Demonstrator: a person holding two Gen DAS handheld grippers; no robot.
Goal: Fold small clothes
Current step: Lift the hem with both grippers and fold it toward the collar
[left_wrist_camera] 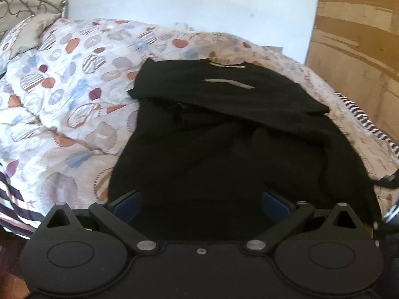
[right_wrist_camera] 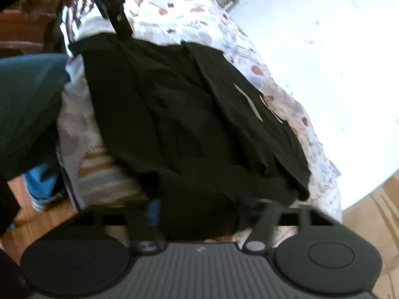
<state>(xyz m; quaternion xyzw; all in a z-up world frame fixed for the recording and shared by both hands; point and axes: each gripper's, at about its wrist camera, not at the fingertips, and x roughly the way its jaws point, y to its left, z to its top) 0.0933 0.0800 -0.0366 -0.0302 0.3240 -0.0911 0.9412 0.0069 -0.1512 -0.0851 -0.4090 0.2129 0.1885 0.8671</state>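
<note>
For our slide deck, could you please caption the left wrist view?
Open left claw over the near hem of a black shirt lying on a patterned quilt.

Black shirt (left_wrist_camera: 224, 134) lies on the bed, neck label at the far end, upper part folded across the body, lower part rumpled.

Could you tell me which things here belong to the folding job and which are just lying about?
For the job: black garment, left claw, right claw.

Lying about: patterned quilt, striped cloth, cardboard, metal bedhead, blue item on the floor.
</note>
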